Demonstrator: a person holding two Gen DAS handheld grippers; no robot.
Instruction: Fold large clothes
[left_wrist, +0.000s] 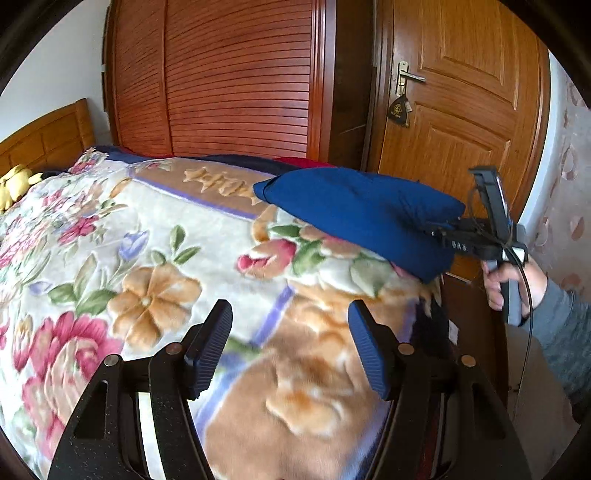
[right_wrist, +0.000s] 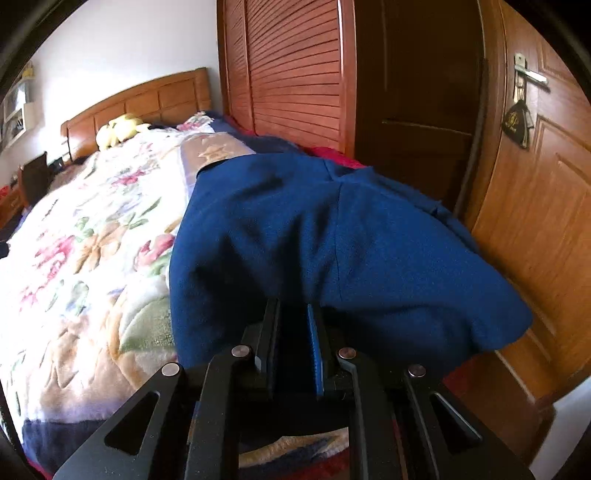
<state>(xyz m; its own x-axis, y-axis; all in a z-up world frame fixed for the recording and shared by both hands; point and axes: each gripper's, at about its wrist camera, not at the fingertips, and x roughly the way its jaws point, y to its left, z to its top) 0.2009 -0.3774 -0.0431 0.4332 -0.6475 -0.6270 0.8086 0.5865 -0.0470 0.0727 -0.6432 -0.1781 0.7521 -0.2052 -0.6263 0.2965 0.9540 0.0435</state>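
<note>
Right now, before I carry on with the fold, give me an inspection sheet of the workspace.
Surface: bed under a floral blanket, plush, wrinkled.
Job's things: blue garment lies bunched at the blanket's door-side edge, one end lifted.
Clutter: yellow soft toy by the headboard; a red cloth shows behind the garment.
Grippers: left gripper open over the blanket, nothing between its fingers; right gripper closed on the garment's near edge.
Cables: a thin black cable hangs from the right gripper past the hand.
Surroundings: louvred wardrobe doors; panelled door, shut, with a tag on its handle.
</note>
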